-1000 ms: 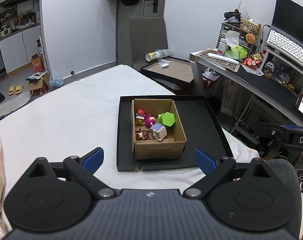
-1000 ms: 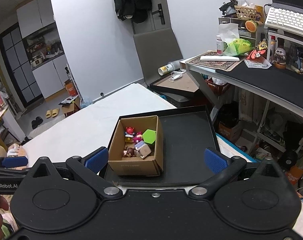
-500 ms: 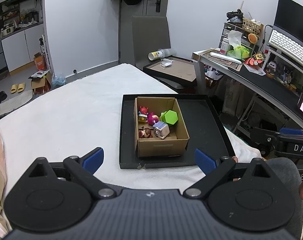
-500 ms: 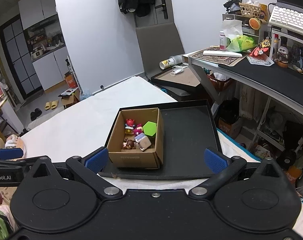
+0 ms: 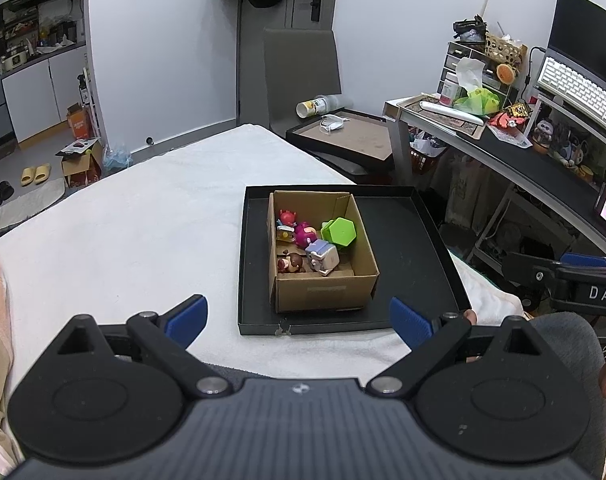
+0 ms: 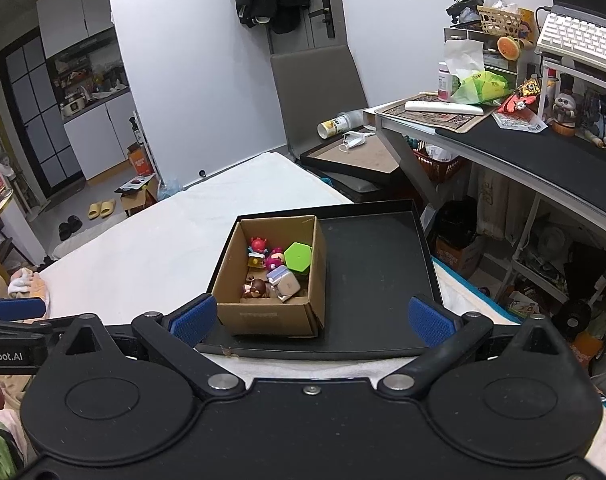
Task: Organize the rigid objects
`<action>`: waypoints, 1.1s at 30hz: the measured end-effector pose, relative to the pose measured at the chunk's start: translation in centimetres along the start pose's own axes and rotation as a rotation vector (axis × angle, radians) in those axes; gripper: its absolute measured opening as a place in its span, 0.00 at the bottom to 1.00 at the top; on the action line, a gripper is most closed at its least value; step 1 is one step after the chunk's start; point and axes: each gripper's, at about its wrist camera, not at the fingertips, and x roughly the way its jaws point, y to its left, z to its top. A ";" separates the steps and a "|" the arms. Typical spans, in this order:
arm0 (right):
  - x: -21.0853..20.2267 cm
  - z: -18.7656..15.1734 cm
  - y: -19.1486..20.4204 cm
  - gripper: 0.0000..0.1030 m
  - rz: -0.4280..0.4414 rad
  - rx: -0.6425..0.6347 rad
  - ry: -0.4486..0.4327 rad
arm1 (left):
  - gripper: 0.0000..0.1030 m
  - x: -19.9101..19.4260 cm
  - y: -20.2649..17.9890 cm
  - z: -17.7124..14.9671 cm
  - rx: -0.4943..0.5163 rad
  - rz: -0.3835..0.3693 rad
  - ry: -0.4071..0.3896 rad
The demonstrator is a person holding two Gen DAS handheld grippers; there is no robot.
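Note:
An open cardboard box (image 5: 323,292) (image 6: 271,314) stands in the left part of a shallow black tray (image 5: 419,248) (image 6: 375,264) on a white-covered table. Inside lie several small toys: a green hexagonal piece (image 5: 340,232) (image 6: 298,256), a white cube toy (image 5: 323,257) (image 6: 285,282), a brown figure (image 5: 290,262) (image 6: 255,287), a pink one (image 5: 305,234) and a red one (image 5: 287,216). My left gripper (image 5: 297,320) is open and empty, held back near the tray's front edge. My right gripper (image 6: 309,318) is open and empty, also before the tray.
The white table (image 5: 143,224) stretches left and back. A cluttered desk (image 5: 503,140) with keyboard and figurines stands at the right. A grey chair (image 5: 303,76) and another black tray (image 5: 347,136) sit behind the table. The other gripper shows at the right edge (image 5: 583,284).
Both grippers have drifted slightly back and up from the tray; the box appears a little farther off. Both stay open and empty. The toys have not moved.

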 end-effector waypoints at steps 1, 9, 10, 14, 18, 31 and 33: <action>0.0 0.0 0.0 1.00 0.000 -0.001 0.000 | 0.94 0.0 0.0 -0.1 0.001 0.000 0.001; 0.1 0.0 0.0 1.00 -0.002 -0.004 -0.001 | 0.94 0.1 -0.1 -0.1 0.001 0.001 0.001; 0.0 0.0 -0.1 1.00 -0.001 -0.004 -0.002 | 0.94 0.1 -0.1 -0.1 0.000 0.001 0.001; -0.1 0.0 -0.2 1.00 -0.007 -0.002 -0.005 | 0.94 0.2 -0.1 -0.3 0.004 0.004 0.002; -0.1 -0.1 -0.3 1.00 -0.015 -0.003 -0.005 | 0.94 0.1 -0.2 -0.2 0.009 0.002 0.002; -0.2 0.0 -0.2 1.00 -0.012 -0.012 -0.006 | 0.94 0.0 -0.2 -0.1 0.010 0.002 0.004; -0.1 0.0 -0.2 1.00 -0.010 -0.013 -0.005 | 0.94 0.0 -0.2 -0.1 0.011 0.002 0.005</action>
